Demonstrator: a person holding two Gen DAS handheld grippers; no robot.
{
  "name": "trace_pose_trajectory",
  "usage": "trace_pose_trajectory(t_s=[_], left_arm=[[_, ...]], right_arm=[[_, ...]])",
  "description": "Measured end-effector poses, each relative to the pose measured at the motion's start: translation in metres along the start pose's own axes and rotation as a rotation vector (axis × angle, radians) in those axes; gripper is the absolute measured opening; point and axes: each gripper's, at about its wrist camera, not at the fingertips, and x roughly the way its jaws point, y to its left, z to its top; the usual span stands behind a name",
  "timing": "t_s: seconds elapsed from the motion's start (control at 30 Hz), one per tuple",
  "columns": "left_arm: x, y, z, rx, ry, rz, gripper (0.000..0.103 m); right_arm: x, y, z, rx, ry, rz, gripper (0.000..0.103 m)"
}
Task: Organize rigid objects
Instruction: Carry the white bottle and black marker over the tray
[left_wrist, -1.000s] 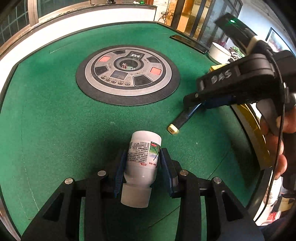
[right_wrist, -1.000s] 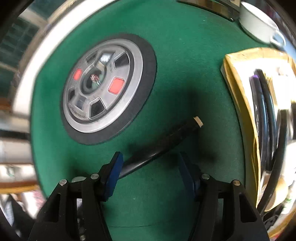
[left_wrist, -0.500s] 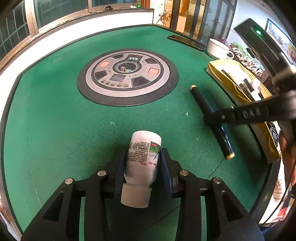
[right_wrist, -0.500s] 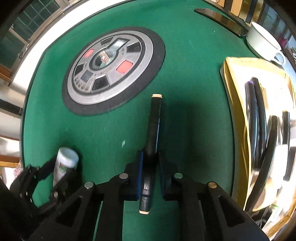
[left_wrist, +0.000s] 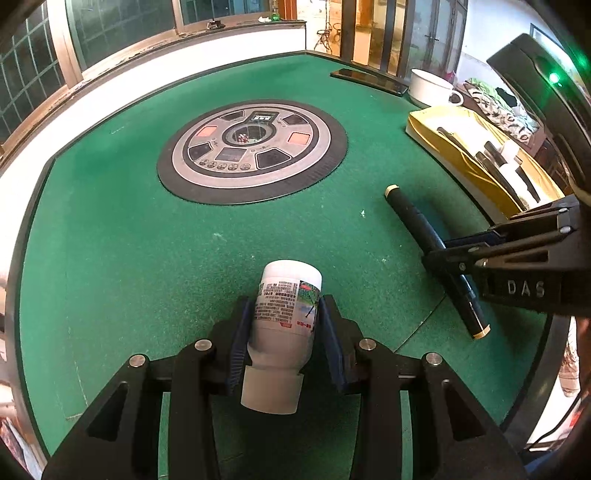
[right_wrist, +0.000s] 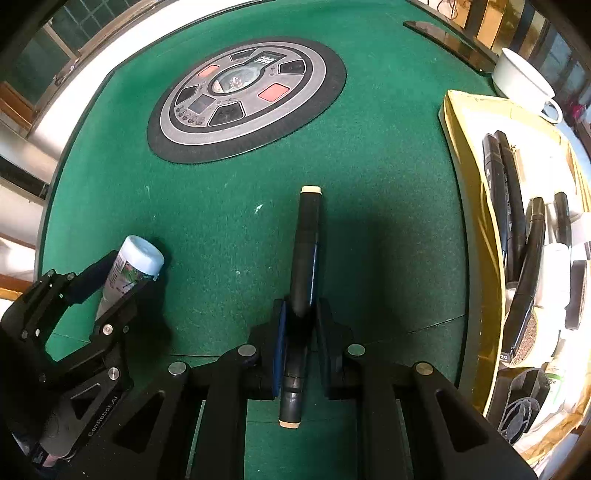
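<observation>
My right claw is clamped on 1 black marker, pads at mid-barrel, tip pointing away over the green table. My left claw grips 1 white bottle by its sides, cap toward me. Outward: 1 yellow tray on the right w/ several more markers, 1 white cup beyond. Vs a sec ago: right jaws stood apart round the marker, which lay slantwise; bottle grip unchanged.

Two close downward wrist views — shared green table
</observation>
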Motion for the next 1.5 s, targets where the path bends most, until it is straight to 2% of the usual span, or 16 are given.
trace_pose_trajectory(t_s=[0.2, 0.47, 0.7, 0.73, 1.0, 1.5], left_arm=[[-0.006, -0.003, -0.002, -0.008, -0.024, 0.017, 0.034], [-0.015, -0.011, 0.001, 0.008, -0.048, 0.033, 0.034], [-0.022, -0.021, 0.009, 0.027, -0.075, 0.041, 0.033], [-0.024, -0.023, 0.010, 0.029, -0.079, 0.042, 0.033], [-0.032, -0.042, 0.021, 0.056, -0.111, 0.040, 0.032], [-0.041, -0.091, 0.043, 0.130, -0.160, 0.033, 0.032]], right_arm=[[-0.001, 0.004, -0.010, 0.013, -0.028, 0.031, 0.013], [-0.036, -0.001, -0.017, 0.028, -0.092, 0.095, 0.013], [-0.053, -0.015, -0.021, 0.035, -0.112, 0.136, 0.013], [-0.052, -0.014, -0.013, 0.035, -0.114, 0.138, 0.013], [-0.067, -0.024, -0.020, 0.054, -0.151, 0.160, 0.014], [-0.094, -0.072, -0.028, 0.116, -0.209, 0.169, 0.014]])
